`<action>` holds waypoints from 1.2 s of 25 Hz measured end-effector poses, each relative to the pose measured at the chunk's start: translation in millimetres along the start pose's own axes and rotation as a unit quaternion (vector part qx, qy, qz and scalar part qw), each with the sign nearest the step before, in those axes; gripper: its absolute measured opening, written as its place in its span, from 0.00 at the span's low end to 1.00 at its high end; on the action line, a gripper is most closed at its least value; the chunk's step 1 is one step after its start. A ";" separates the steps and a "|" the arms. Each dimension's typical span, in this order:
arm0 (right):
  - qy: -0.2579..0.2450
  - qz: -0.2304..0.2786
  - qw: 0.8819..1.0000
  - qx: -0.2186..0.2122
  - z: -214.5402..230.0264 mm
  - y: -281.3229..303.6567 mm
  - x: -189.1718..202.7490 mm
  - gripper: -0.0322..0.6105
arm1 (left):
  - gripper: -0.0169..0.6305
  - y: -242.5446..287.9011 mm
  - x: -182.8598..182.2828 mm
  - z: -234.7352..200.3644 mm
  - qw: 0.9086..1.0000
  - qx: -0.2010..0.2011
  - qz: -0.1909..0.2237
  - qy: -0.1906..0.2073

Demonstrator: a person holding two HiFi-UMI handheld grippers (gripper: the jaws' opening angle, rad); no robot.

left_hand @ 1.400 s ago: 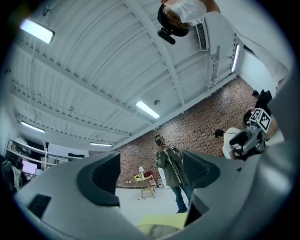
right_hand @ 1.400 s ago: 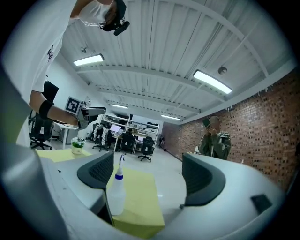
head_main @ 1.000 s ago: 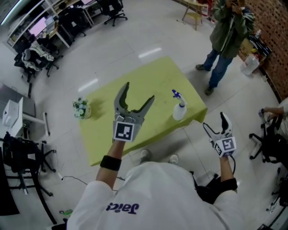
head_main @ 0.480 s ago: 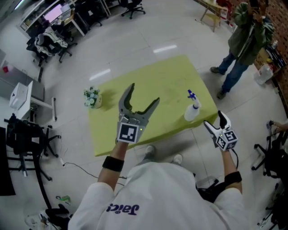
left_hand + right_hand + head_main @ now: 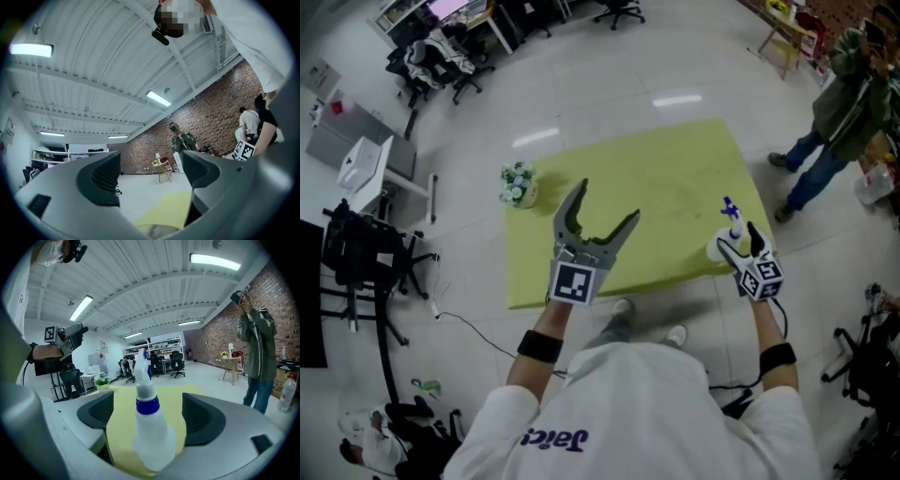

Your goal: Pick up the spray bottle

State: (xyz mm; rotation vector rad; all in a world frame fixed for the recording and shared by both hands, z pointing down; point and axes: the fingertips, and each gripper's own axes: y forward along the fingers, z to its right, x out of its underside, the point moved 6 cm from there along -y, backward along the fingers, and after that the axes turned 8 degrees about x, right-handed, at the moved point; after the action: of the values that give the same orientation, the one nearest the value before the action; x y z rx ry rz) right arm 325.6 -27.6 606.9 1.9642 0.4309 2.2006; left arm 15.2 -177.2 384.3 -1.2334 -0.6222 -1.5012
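The yellow table (image 5: 656,187) carries the spray bottle (image 5: 152,427) upright near its right edge. Above the table, the left gripper (image 5: 608,202) hangs with jaws wide and empty. The right gripper (image 5: 737,237) has its jaws spread either side of the bottle, not yet clamping it.

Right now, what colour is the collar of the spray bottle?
Dark blue collar on a white spray bottle; the right gripper view shows it best.

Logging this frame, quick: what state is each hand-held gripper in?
Left hand-held gripper: open, empty.
Right hand-held gripper: open, spray bottle between its jaws, not yet gripped.
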 end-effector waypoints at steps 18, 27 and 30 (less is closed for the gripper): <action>-0.066 -0.015 0.997 0.027 -11.7 62.4 -15.8 0.26 | 0.69 -32.2 9.2 -24.2 0.999 -0.036 -0.032 0.000; -0.066 0.006 0.998 0.024 -20.7 67.6 -43.0 0.21 | 0.69 -28.9 11.0 -30.2 0.999 -0.041 -0.025 0.000; -0.072 0.014 0.997 0.023 -22.7 67.9 -54.6 0.21 | 0.69 -29.5 11.6 -31.1 0.999 -0.044 -0.023 -0.002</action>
State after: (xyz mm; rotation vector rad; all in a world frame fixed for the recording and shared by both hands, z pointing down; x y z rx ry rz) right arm 314.7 -111.0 574.8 2.1481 0.4387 2.0656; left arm -22.7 -199.3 390.9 -1.2964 -0.5958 -1.5786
